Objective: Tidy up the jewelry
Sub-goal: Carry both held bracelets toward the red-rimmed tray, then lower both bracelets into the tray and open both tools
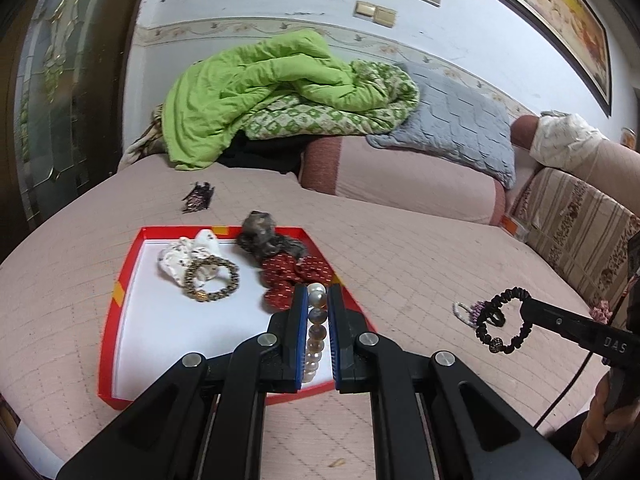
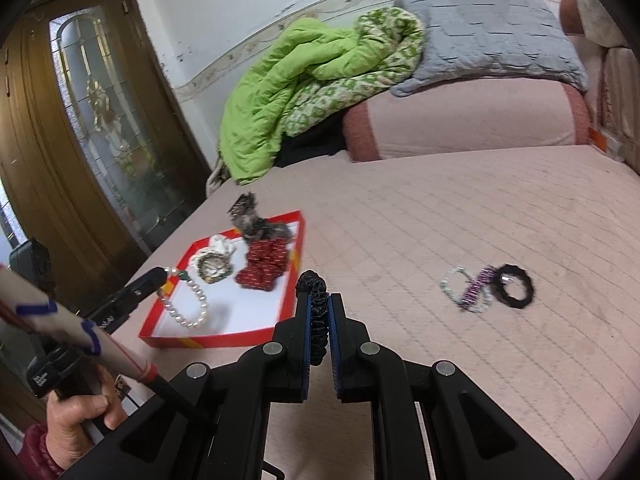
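Observation:
A red box (image 1: 128, 264) with a white floor lies on the pink bed; it also shows in the right wrist view (image 2: 224, 339). My left gripper (image 1: 318, 292) is shut on a pearl bracelet (image 1: 315, 328) and holds it above the box; the bracelet hangs from the gripper (image 2: 162, 278) in the right wrist view (image 2: 188, 304). My right gripper (image 2: 319, 300) is shut on a black scrunchie bracelet (image 2: 318, 320), held over the bed right of the box (image 1: 502, 320). In the box lie a gold bead bracelet (image 1: 212, 278), a white scrunchie (image 1: 180, 258), a red scrunchie (image 1: 296, 276) and a grey-brown scrunchie (image 1: 264, 236).
On the bed to the right lie a clear bead bracelet (image 2: 452, 286), a purple bead piece (image 2: 476, 288) and a black scrunchie (image 2: 516, 288). A dark hair clip (image 1: 198, 197) lies beyond the box. A green quilt (image 1: 256, 92), grey pillow (image 1: 452, 120) and pink bolster (image 1: 400, 178) sit behind.

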The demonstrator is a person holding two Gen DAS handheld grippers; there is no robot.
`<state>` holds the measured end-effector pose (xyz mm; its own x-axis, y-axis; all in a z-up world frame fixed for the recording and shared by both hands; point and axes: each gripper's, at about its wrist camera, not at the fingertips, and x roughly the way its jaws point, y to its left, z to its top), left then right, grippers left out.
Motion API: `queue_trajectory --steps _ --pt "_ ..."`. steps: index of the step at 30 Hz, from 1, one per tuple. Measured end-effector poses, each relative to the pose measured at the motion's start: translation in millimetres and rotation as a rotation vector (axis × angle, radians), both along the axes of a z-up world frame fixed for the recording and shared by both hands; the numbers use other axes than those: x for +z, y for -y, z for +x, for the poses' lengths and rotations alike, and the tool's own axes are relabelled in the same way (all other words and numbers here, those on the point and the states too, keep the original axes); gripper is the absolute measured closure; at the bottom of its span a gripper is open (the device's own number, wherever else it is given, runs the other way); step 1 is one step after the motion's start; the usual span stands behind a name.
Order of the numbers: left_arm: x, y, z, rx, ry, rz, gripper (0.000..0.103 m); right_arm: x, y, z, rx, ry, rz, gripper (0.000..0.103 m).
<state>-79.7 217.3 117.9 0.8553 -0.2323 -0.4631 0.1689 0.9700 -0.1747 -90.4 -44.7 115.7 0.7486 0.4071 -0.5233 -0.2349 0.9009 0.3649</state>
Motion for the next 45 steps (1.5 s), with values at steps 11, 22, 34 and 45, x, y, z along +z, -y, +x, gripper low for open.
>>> queue_trajectory --steps 11,22,34,45 --pt "-11.6 -60.1 20.8 0.124 -0.053 -0.036 0.094 11.7 -53.5 25.2 0.115 -0.007 0.030 0.094" --pt "-22.7 -90.1 47.9 0.194 -0.111 -0.018 0.094 4.3 -105.1 59.7 0.198 -0.062 0.052 0.094" --pt "-30.2 -110.5 73.8 0.231 -0.160 -0.036 0.094 -13.7 -160.4 100.9 0.249 -0.140 0.015 0.093" --pt "-36.3 -128.2 91.1 0.255 -0.195 -0.060 0.094 -40.0 -188.6 141.3 0.224 -0.226 -0.074 0.093"
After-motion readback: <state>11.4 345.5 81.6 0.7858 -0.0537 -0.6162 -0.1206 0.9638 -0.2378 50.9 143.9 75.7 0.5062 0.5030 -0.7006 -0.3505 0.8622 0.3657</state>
